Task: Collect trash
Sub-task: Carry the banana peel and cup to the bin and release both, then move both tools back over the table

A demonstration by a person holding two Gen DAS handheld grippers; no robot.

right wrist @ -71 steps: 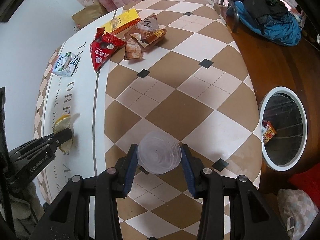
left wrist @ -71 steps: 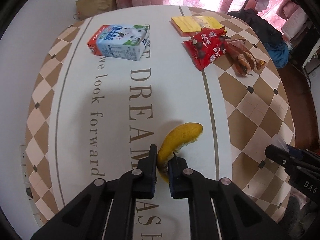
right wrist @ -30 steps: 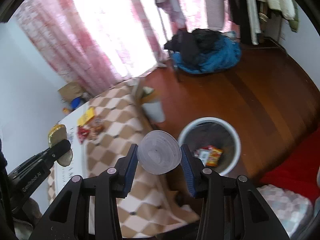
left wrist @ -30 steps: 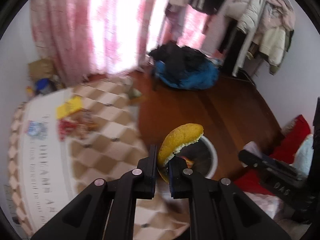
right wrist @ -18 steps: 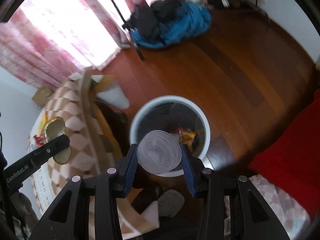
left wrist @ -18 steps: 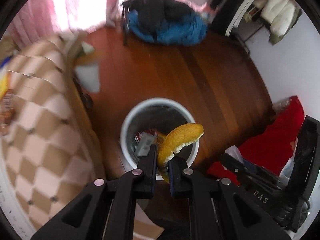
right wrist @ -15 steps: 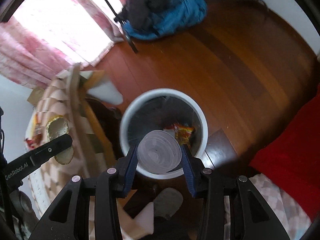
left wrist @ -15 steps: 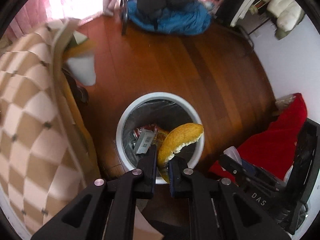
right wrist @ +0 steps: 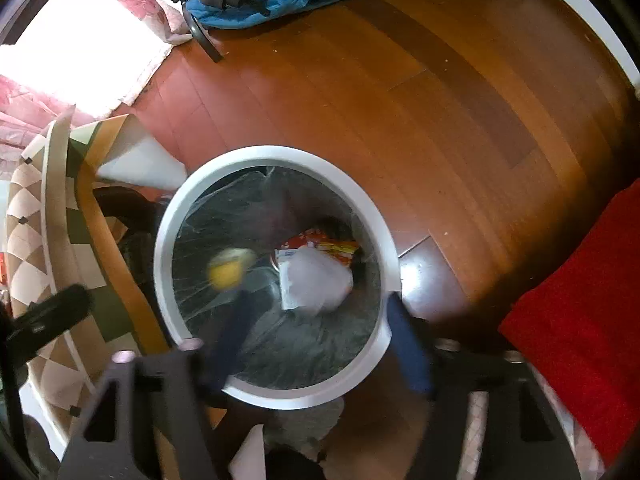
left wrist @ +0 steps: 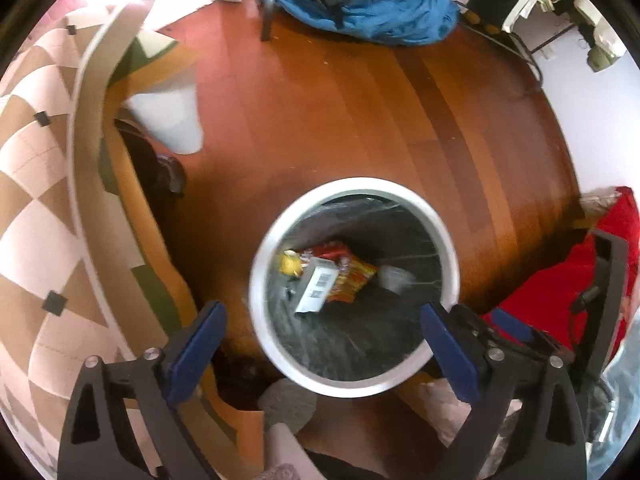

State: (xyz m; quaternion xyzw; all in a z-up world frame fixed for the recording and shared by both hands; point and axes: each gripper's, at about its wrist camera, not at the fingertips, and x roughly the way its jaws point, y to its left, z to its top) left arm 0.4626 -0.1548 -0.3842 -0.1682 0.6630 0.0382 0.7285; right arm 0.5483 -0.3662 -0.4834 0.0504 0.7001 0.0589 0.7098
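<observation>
Left gripper (left wrist: 322,344) points steeply down over the bin; blue-padded jaws opening, spread wide, nothing between them. One pad at 7 o'clock of the left wrist view, the other at 5 o'clock.

Right gripper (right wrist: 316,344) points straight down, motion-blurred; jaws opening, nothing pressed by the pads. In the left wrist view its black body sits at 4 o'clock, beside the left gripper.

Round white-rimmed waste bin with a dark plastic liner (left wrist: 264,248) stands on the floor directly under both grippers, near centre in both views.

Inside the bin:
- yellow banana peel (right wrist: 228,270), blurred, at 9 o'clock of the bin interior in the right wrist view; whether it has landed or is in the air, cannot tell.
- clear round plastic cup (right wrist: 320,282), blurred, just right of bin centre, over the other rubbish.
- red-and-yellow snack wrapper (left wrist: 352,270) on the bin bottom.
- small white carton with a barcode (left wrist: 318,286) lying on the wrapper.

Table with a brown-and-cream chequered cloth (left wrist: 32,184) at 9 o'clock in the left wrist view, its edge close to the bin.

Reddish-brown wooden plank floor (left wrist: 360,120) all round the bin. Red fabric (right wrist: 580,340) at 4 o'clock in the right wrist view.

Far: heap of blue and dark clothing (left wrist: 368,4) at 12 o'clock on the floor.
</observation>
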